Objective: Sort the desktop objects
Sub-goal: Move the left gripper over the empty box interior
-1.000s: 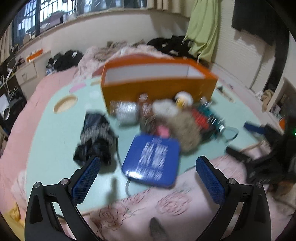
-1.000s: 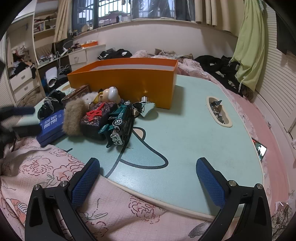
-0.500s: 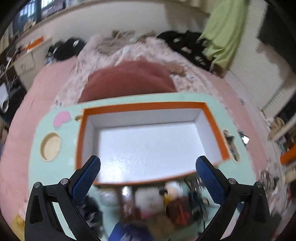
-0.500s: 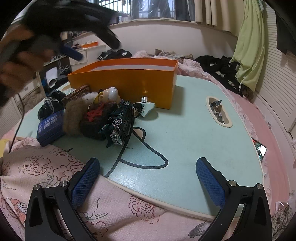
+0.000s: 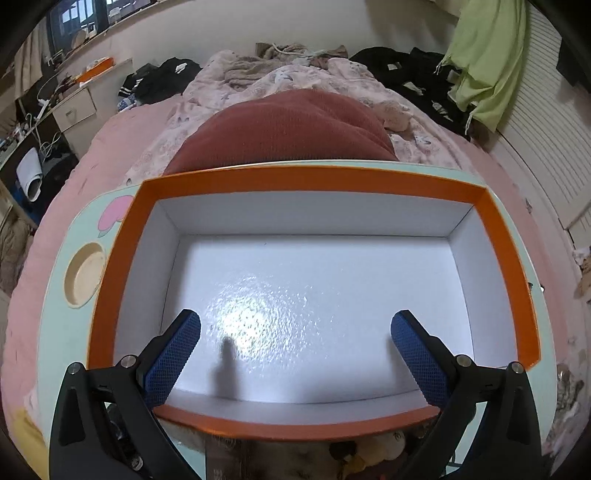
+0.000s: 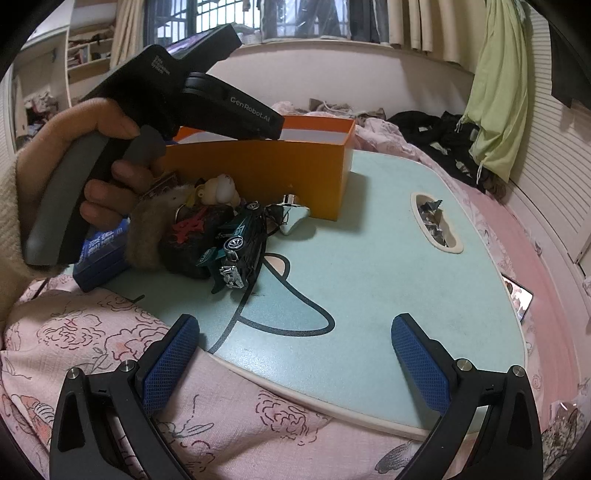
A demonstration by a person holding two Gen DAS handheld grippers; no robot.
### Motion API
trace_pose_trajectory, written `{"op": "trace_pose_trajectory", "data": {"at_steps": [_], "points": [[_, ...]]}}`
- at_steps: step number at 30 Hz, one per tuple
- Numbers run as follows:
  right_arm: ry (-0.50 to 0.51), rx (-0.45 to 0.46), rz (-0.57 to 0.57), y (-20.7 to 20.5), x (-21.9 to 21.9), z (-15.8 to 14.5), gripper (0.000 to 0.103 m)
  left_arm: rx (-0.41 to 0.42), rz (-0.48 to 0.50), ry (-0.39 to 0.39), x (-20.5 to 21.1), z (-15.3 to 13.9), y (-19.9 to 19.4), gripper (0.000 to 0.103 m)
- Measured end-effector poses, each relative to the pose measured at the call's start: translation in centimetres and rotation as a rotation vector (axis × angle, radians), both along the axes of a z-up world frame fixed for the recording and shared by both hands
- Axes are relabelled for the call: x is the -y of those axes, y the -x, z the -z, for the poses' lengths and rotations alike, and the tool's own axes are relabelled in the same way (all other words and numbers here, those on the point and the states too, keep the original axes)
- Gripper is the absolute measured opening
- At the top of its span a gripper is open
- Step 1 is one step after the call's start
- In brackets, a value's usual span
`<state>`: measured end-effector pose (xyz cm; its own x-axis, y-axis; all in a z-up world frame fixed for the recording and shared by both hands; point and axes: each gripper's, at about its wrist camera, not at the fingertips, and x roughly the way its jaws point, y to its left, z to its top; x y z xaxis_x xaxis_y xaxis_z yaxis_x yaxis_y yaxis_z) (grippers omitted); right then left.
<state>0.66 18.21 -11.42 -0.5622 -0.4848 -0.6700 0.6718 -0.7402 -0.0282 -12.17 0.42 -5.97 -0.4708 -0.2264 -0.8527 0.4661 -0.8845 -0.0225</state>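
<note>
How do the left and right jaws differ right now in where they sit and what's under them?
The left gripper hangs above the orange box, looking down at its bare white floor; the right gripper sits low at the near edge of the mint table, over the pink floral quilt. The left is raised, a hand gripping its handle; the right faces the toy car pile level. Both stand open and hold nothing.

- A cluttered bedroom with a cream wall point(image 6: 332, 70) below a barred window point(image 6: 236, 18) hung with beige curtains point(image 6: 417, 26).
- A pale green cloth point(image 6: 498, 96) hangs at the right, beside a white slatted panel point(image 6: 554, 177).
- A bed with pink floral bedding point(image 5: 295, 85), dark clothes point(image 5: 413, 74) heaped on it.
- At the left, a white drawer unit point(image 5: 74, 107) and open shelves point(image 6: 88, 51).
</note>
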Motion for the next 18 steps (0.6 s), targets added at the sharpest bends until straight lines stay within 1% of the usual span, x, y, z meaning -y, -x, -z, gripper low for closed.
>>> {"op": "trace_pose_trajectory", "data": {"at_steps": [3,5,7,9,11,13,14,15,17,18], "points": [[0.000,0.000,0.000,0.0,0.0,0.0,0.103,-0.013,0.011,-0.013,0.0,-0.4,-0.3,0.103],[0.000,0.000,0.000,0.0,0.0,0.0,0.103,-0.058,0.045,-0.035,0.0,-1.6,-1.0,0.103],[0.000,0.000,0.000,0.0,0.0,0.0,0.103,-0.117,0.071,-0.037,-0.1,-3.4,-2.4,0.103],[0.000,0.000,0.000,0.0,0.0,0.0,0.103,-0.177,0.106,-0.026,-0.1,-5.4,-4.4,0.103],[0.000,0.000,0.000,0.0,0.0,0.0,0.103,-0.231,0.152,-0.033,0.4,-7.1,-7.0,0.103],[0.001,0.001,0.000,-0.1,0.0,0.0,0.103,-0.278,0.177,-0.036,1.5,-7.9,-9.8,0.103],[0.001,0.001,0.000,-0.1,0.0,0.0,0.103,-0.312,0.178,-0.026,2.5,-8.3,-11.8,0.103],[0.001,0.001,0.000,-0.1,0.0,0.0,0.103,-0.332,0.157,-0.005,3.4,-8.5,-13.3,0.103],[0.001,0.001,0.001,-0.1,0.0,-0.1,0.103,-0.360,0.065,0.067,4.9,-8.6,-16.1,0.103],[0.000,0.001,0.000,-0.1,0.0,0.0,0.103,-0.364,0.045,0.086,5.1,-8.4,-17.1,0.103]]}}
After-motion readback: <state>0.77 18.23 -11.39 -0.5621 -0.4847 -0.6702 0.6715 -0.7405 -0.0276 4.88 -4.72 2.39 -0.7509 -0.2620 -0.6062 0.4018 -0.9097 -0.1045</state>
